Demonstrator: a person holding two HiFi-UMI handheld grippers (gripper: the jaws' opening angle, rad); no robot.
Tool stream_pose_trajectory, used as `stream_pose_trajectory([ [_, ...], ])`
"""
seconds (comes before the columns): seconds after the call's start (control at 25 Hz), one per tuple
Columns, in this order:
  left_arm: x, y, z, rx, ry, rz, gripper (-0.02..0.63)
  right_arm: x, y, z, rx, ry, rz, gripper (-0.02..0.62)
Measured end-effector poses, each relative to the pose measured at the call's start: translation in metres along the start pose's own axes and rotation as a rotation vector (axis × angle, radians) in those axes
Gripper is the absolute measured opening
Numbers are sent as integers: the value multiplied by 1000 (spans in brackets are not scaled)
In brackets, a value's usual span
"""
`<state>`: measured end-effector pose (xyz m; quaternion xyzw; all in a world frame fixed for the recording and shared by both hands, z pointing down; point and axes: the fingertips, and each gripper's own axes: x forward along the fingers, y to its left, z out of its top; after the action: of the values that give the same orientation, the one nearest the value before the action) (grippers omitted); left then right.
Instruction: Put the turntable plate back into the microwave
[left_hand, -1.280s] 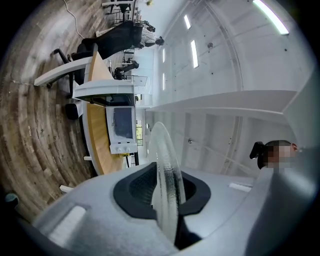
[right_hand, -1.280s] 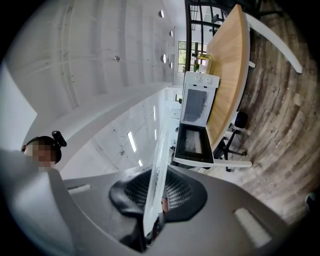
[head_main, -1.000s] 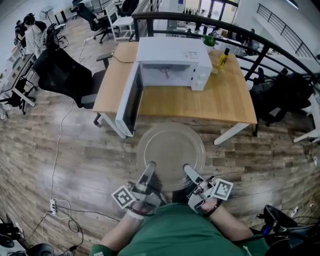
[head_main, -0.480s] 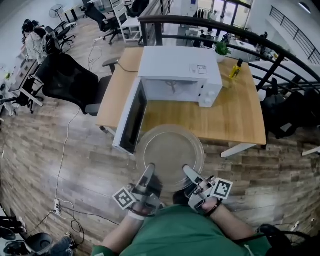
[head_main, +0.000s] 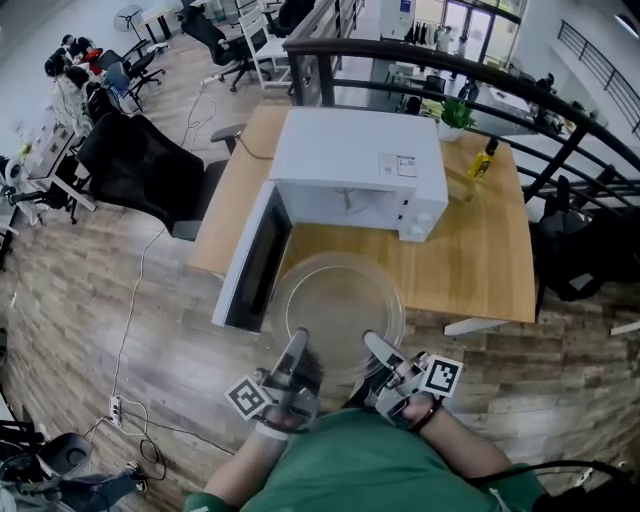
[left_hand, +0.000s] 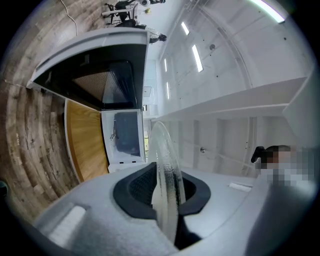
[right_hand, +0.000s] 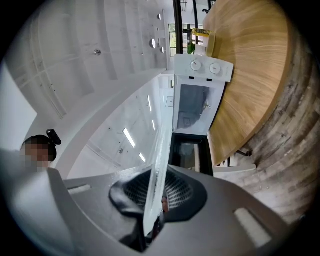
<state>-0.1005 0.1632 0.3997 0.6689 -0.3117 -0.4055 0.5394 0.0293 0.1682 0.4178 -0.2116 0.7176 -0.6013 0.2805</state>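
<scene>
labels: sticker (head_main: 405, 165) atop microwave (head_main: 340, 160), print too small to read | left gripper (head_main: 297, 342): jaws clamped on near rim of glass turntable plate (head_main: 337, 300) | right gripper (head_main: 372, 343): jaws narrowly apart, pinching the same rim | plate: lower centre of head view, outside the microwave, beside its open door (head_main: 250, 262), overlapping the table (head_main: 470, 260) edge

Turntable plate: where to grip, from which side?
On the turntable plate, the thin near rim, from the person's side, as the left gripper and right gripper clamp it now. The disc is flat and wide: only its edge fits the jaws, and the far edge is free toward the microwave.
</scene>
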Motion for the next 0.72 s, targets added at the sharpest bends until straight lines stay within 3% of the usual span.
stream_pose_trajectory([
  [0.44, 46, 24, -4, 15, -8, 21, 40, 6, -24, 47, 30, 22, -5, 41],
  [0.72, 80, 61, 13, -19, 41, 42, 40, 25, -58, 73, 11, -20, -47, 44],
])
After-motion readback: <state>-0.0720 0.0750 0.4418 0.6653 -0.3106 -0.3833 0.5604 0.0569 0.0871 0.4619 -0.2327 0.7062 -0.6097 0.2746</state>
